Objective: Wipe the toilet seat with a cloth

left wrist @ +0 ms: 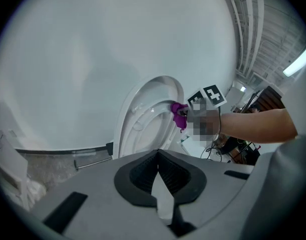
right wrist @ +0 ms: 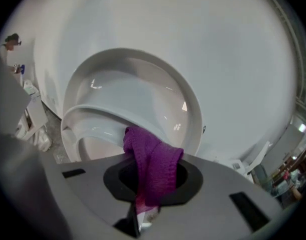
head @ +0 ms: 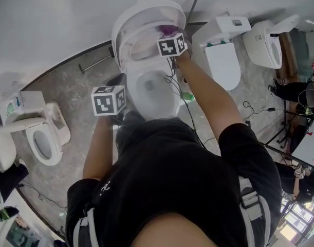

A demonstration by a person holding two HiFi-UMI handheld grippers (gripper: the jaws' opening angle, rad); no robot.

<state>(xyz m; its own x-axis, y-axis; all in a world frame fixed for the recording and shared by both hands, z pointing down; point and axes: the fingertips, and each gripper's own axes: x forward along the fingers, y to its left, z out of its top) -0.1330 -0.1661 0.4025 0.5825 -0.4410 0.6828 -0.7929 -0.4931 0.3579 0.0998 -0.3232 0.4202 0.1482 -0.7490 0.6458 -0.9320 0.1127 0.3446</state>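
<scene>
Head view looks down at my two arms over a white toilet (head: 151,89). My left gripper (left wrist: 159,184) is by the toilet's left side, jaws shut tight with nothing in them. My right gripper (right wrist: 142,206) has its jaws pinched on the purple cloth (right wrist: 153,166), right up against the lifted toilet seat (right wrist: 87,115).

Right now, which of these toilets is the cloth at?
The middle toilet, straight ahead, with its seat raised. The right gripper holds the purple cloth at that seat. The other toilets stand off to the sides.
</scene>
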